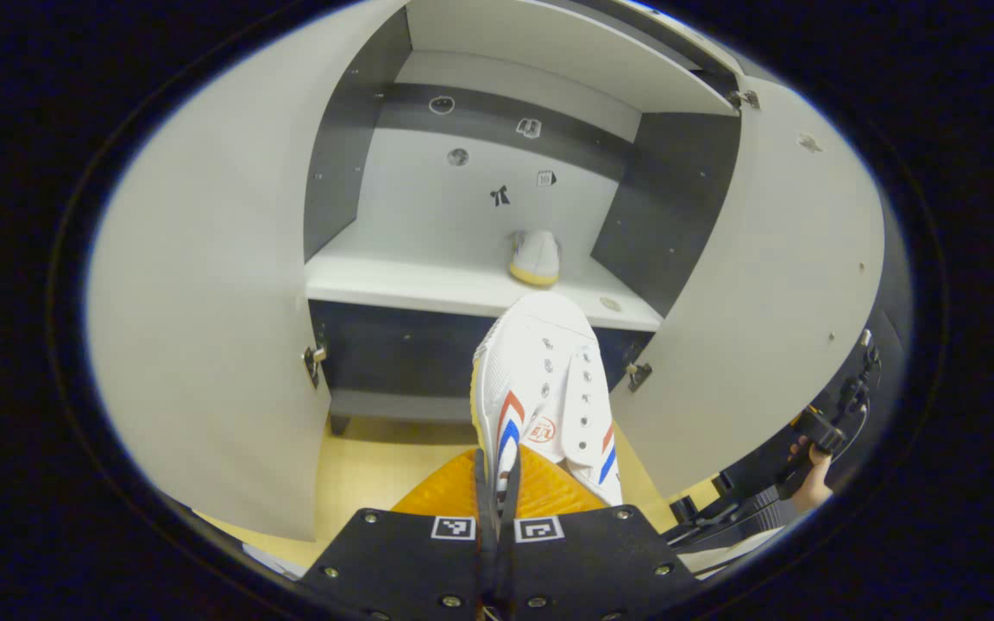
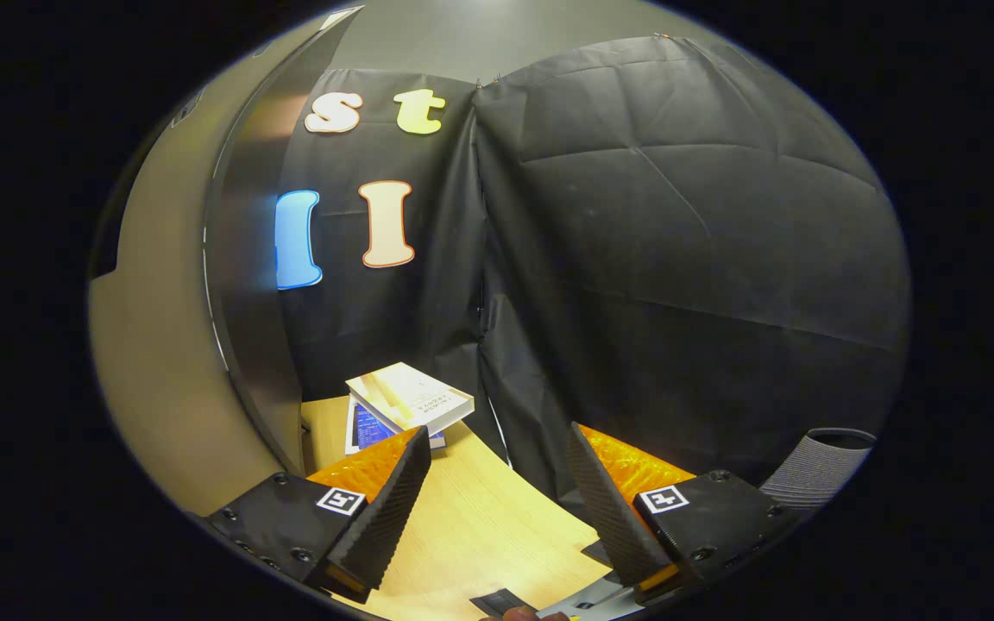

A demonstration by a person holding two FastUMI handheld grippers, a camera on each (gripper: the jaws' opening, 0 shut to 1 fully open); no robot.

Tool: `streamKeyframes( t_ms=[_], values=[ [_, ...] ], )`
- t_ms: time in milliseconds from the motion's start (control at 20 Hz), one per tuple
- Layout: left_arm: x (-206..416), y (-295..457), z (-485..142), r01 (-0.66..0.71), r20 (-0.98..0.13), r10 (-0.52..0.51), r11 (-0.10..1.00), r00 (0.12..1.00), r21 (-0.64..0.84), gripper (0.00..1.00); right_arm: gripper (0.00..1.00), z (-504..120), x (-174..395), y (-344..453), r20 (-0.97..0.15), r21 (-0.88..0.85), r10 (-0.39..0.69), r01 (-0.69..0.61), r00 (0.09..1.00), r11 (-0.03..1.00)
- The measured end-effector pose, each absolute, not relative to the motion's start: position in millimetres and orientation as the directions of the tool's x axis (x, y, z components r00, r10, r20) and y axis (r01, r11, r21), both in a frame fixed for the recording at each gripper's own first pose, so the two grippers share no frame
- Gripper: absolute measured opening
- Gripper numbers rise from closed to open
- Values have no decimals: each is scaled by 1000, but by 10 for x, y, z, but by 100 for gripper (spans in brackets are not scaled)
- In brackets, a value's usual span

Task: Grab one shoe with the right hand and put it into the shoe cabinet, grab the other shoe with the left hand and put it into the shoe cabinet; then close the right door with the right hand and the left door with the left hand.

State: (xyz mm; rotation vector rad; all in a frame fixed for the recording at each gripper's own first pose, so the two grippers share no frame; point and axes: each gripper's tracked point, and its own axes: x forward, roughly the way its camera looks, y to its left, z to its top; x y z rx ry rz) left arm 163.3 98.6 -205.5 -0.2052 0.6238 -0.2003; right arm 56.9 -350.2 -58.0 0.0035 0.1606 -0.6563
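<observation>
Before open cabinet [image 1: 480,285], gripped shoe [image 1: 549,388].

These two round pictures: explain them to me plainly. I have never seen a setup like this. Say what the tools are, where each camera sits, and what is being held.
A person holds a two-finger gripper in each hand; a camera rides on each, looking along its fingers.

In the left gripper view, the left gripper is shut on a white shoe, aimed at the open shoe cabinet. The other shoe already sits on the shelf. Both doors stand open. At the right edge, the person's hand holds the other tool.

In the right gripper view, the right gripper is open and empty, facing the booth's black cloth wall. Books lie on the wooden surface.
</observation>
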Motion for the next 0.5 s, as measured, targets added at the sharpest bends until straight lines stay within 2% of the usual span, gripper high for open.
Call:
streamKeyframes(
  t_ms=[200,250,300,500],
  values=[
    [1667,982,-2017,89,-469,-185,972,863,-219,1,99,-664,539,-3546,-162,-34,-603,606,781,795],
    [1685,986,-2015,74,-450,-165,974,878,-213,1,94,-709,525,-3572,-164,-41,-603,605,781,795],
    [1685,995,-1999,58,-435,-142,978,889,-202,1,99,-735,519,-3588,-167,-53,-602,602,781,797],
    [1758,1054,-1983,-6,-383,-50,990,922,-144,0,99,-699,496,-3738,-159,-58,-606,606,779,794]
  ],
)
